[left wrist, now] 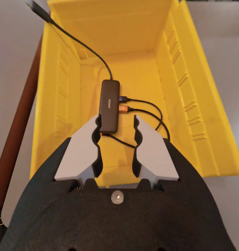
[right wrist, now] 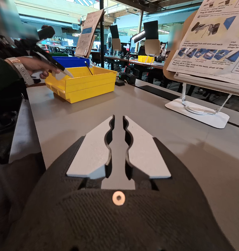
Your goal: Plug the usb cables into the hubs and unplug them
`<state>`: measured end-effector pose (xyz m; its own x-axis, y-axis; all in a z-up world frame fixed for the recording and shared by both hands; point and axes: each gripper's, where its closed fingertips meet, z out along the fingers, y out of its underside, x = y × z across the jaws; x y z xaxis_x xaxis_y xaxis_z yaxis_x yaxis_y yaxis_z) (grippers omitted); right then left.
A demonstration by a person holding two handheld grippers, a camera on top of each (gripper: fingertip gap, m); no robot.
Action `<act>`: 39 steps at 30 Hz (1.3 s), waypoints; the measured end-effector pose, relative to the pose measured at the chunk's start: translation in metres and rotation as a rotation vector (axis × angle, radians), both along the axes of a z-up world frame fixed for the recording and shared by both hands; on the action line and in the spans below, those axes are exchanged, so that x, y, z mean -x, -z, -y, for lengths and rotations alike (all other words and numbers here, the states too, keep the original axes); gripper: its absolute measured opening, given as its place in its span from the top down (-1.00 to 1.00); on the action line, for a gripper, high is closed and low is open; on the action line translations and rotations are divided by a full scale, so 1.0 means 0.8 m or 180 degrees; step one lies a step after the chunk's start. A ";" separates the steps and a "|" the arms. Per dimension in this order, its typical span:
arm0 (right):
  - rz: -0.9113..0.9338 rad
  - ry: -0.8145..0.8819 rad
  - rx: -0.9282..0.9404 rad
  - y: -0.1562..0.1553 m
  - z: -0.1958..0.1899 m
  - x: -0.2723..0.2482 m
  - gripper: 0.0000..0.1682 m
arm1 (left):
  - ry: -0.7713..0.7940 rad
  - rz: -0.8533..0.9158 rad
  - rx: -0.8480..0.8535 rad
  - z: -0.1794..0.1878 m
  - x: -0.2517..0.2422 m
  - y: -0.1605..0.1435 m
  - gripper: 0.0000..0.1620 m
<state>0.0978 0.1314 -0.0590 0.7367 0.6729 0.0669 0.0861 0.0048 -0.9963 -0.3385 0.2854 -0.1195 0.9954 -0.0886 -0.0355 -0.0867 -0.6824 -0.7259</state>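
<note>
- Left wrist view: the left gripper (left wrist: 117, 116), jaws wide apart and holding nothing, hovers over one black hub (left wrist: 109, 106) lying mid-frame on the floor of a yellow bin (left wrist: 194, 108).
- Two plugs, one purple (left wrist: 123, 98) and one orange (left wrist: 123, 108), sit in the hub's right side; unplugging looks unfinished.
- Right wrist view: the right gripper (right wrist: 118, 117) sits low-centre over the grey table (right wrist: 150, 108), jaws nearly together, empty.

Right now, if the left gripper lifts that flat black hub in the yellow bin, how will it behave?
The flat black hub looks slim and rigid, so probably light and stiff. Its smooth shell might slip between the open left gripper fingers. The two plugged cables and its own lead would likely drag along, tugging it sideways.
</note>
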 end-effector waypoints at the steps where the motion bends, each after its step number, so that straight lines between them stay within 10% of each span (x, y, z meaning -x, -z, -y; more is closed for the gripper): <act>1: 0.0029 0.0016 -0.0005 0.001 0.001 -0.001 0.87 | 0.0028 -0.0030 0.0119 0.000 0.001 0.011 0.33; 11: 0.0103 0.0341 0.0043 0.010 0.021 -0.042 0.88 | 0.0078 -0.0523 0.0908 -0.026 0.018 0.080 0.05; 18: -0.0046 0.0519 0.0092 0.009 0.026 -0.069 0.88 | 0.0175 -0.0212 0.0923 -0.035 0.007 0.077 0.48; 39: -0.0077 0.0357 0.0111 0.008 0.013 -0.040 0.87 | 0.0176 0.0895 -0.0636 -0.007 0.007 -0.104 0.50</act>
